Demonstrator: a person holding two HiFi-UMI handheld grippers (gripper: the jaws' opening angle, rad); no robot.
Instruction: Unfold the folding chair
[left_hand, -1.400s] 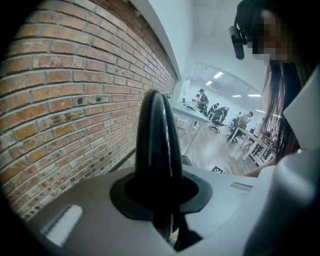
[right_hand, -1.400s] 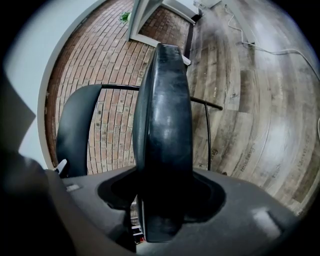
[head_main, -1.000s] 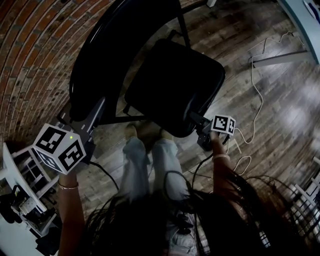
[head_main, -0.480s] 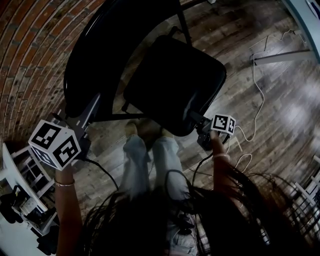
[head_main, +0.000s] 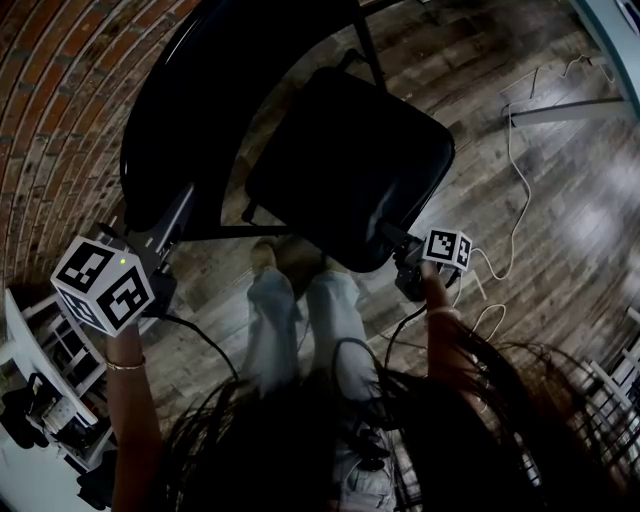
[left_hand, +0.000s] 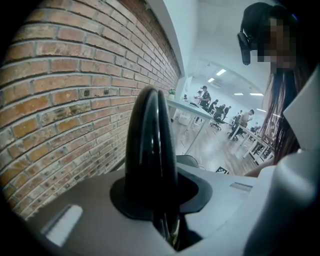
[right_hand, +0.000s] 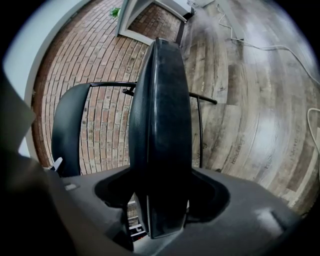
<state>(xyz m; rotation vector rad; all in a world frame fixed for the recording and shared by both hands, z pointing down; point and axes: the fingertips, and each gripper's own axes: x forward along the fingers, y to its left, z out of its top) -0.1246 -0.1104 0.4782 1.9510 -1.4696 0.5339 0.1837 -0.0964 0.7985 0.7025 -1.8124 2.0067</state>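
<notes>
Two units, both pitched forward and down. First, left hand-held gripper (head_main: 178, 218), lower left, on a bare forearm (head_main: 135, 420): clamped on the rounded backrest (head_main: 200, 110) edge. Second, right hand-held gripper (head_main: 392, 240), centre right: jaws have just been opening, with the seat (head_main: 360, 190) corner loose between them. Chair (head_main: 340, 140): black padding, thin tube frame, at upper centre on plank floor (head_main: 560, 200), beside brick wall (head_main: 60, 100).

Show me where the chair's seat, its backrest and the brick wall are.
seat (head_main: 350, 160): head view, middle of the black cushion.
backrest (head_main: 195, 105): head view, middle of the dark curved panel.
brick wall (head_main: 50, 120): head view, bare bricks at left.
</notes>
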